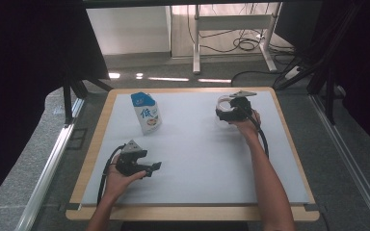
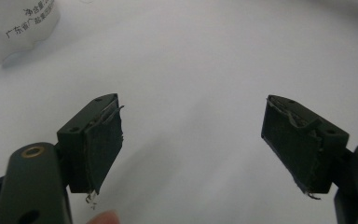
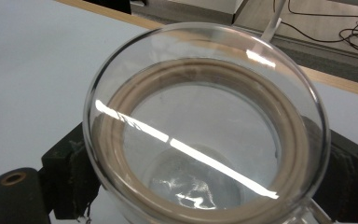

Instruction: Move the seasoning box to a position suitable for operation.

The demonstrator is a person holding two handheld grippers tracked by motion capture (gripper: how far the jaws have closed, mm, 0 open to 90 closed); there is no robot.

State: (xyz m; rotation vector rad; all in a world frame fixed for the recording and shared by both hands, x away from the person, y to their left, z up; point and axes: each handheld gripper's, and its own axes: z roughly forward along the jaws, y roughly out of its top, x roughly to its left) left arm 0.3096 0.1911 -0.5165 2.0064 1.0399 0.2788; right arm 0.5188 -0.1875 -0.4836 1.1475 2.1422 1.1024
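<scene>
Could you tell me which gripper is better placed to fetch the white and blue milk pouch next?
Left, probably. The left gripper is open, holds nothing and sits on the same side as the white and blue milk pouch. The right gripper is shut on the clear glass cup across the table.

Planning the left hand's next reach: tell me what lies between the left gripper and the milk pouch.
Nothing: in the high view, bare white mat separates the left gripper from the milk pouch.

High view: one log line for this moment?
left claw: open, empty, near table edge | right claw: shut on glass cup, far right | milk carton: upright, untouched | table
</scene>
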